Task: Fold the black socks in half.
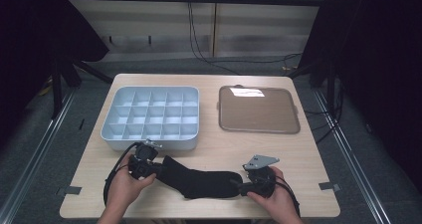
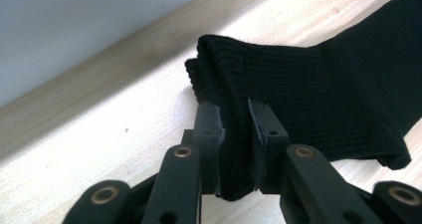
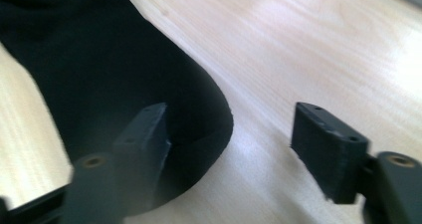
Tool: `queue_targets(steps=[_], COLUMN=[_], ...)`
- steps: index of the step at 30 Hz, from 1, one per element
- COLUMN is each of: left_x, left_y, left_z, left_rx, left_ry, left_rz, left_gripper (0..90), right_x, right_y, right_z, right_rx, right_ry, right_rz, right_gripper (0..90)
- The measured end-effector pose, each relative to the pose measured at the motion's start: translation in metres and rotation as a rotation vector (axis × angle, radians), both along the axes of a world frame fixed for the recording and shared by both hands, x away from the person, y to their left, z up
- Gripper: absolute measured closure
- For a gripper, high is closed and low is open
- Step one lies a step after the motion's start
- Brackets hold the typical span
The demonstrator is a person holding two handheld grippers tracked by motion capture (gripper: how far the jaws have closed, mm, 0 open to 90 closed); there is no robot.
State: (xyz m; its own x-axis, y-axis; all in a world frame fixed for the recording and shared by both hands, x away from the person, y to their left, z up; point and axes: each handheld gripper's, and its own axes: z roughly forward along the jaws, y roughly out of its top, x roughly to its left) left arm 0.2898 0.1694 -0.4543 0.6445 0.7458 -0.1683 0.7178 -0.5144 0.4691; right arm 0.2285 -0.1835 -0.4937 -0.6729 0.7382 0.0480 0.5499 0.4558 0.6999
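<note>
Two claws worked the near edge of the tabletop (image 1: 209,82), one at each end of a black sock (image 1: 199,181) lying flat on the pale wood. Left claw (image 2: 235,149) was clamped on the ribbed cuff, a fold of knit pinched upright between its jaws; the fabric behind that fold bunched and hid its own far layer. In the high view the left claw (image 1: 144,162) sat at the sock's left end, under the person's left hand (image 1: 124,186). Right claw (image 3: 229,144) stood wide, holding nothing: one jaw lay over the rounded toe end, the other over bare wood beside it. That view was blurred, and whether the nearer jaw touched the cloth could not be told. From above, the right claw (image 1: 249,184) sat at the sock's right end, with the right hand (image 1: 276,196) behind it and a grey three-cornered plate on top. Both forearms were cut off by the bottom edge.

Sock was matte, stretched lengthwise, and slightly curved. Open wood lay between it and the things farther back.

Beyond, a light grey plastic tray (image 1: 149,137) with a grid of compartments stood just behind the left claw. To its right, apart from it, lay a flat brown tray (image 1: 259,112) with rounded corners and a glare patch at its far edge.
</note>
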Motion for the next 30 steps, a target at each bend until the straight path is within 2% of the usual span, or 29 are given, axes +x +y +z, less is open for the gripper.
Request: queue_targets(steps=[2, 3, 5, 6, 7, 8, 9, 10, 11, 12, 13, 16, 21, 24, 26, 30], left_x=[0.000, 0.000, 0.000, 0.000, 0.000, 0.001, 0.001, 0.001, 0.001, 0.001, 0.001, 0.001, 0.002, 0.002, 0.002, 0.002], left_y=[0.002, 0.002, 0.003, 0.003, 0.003, 0.003, 0.003, 0.003, 0.003, 0.003, 0.003, 0.003, 0.002, 0.000, -0.001, -0.001], left_z=[0.002, 0.002, 0.002, 0.002, 0.002, 0.002, 0.002, 0.002, 0.002, 0.002, 0.002, 0.002, 0.002, 0.004, 0.005, 0.010], left_rx=[-0.011, -0.011, -0.005, -0.006, -0.006, -0.002, -0.002, -0.003, -0.003, -0.003, -0.003, -0.004, -0.014, -0.018, -0.018, -0.033], left_ry=[0.002, 0.002, -0.001, 0.002, 0.002, 0.004, 0.004, 0.002, 0.000, 0.002, 0.002, 0.004, 0.013, 0.020, 0.023, 0.029], left_rz=[0.004, 0.004, 0.005, 0.006, 0.006, 0.007, 0.007, 0.006, 0.004, 0.002, 0.002, 0.003, 0.003, -0.003, -0.008, -0.013], left_gripper=[76.1, 76.1, 76.1, 76.1, 76.1, 76.1, 76.1, 76.1, 76.1, 76.1, 76.1, 76.1, 76.1, 76.1, 76.1, 76.1], right_x=[-0.002, -0.002, -0.003, -0.004, -0.004, -0.005, -0.005, -0.006, -0.006, -0.007, -0.007, -0.007, -0.005, -0.006, -0.006, -0.006], right_y=[-0.001, -0.001, -0.001, -0.002, -0.002, -0.001, -0.001, -0.001, -0.001, 0.000, 0.000, 0.005, 0.012, 0.020, 0.022, 0.024], right_z=[0.006, 0.006, 0.009, 0.013, 0.013, 0.017, 0.017, 0.022, 0.022, 0.025, 0.025, 0.023, 0.014, 0.007, 0.005, 0.004], right_rx=[-0.004, -0.004, 0.004, 0.030, 0.030, 0.028, 0.028, 0.048, 0.048, 0.043, 0.043, 0.028, 0.007, -0.027, -0.043, -0.041], right_ry=[-0.001, -0.001, -0.003, -0.004, -0.004, -0.023, -0.023, -0.021, -0.021, -0.023, -0.023, 0.003, 0.047, 0.074, 0.079, 0.075], right_rz=[0.015, 0.015, 0.022, 0.034, 0.034, 0.038, 0.038, 0.041, 0.041, 0.061, 0.061, 0.104, 0.132, 0.147, 0.152, 0.151], right_gripper=[44.4, 44.4, 50.2, 58.7, 58.7, 64.8, 64.8, 72.5, 72.5, 80.8, 80.8, 90.0, 90.0, 90.0, 90.0, 90.0])
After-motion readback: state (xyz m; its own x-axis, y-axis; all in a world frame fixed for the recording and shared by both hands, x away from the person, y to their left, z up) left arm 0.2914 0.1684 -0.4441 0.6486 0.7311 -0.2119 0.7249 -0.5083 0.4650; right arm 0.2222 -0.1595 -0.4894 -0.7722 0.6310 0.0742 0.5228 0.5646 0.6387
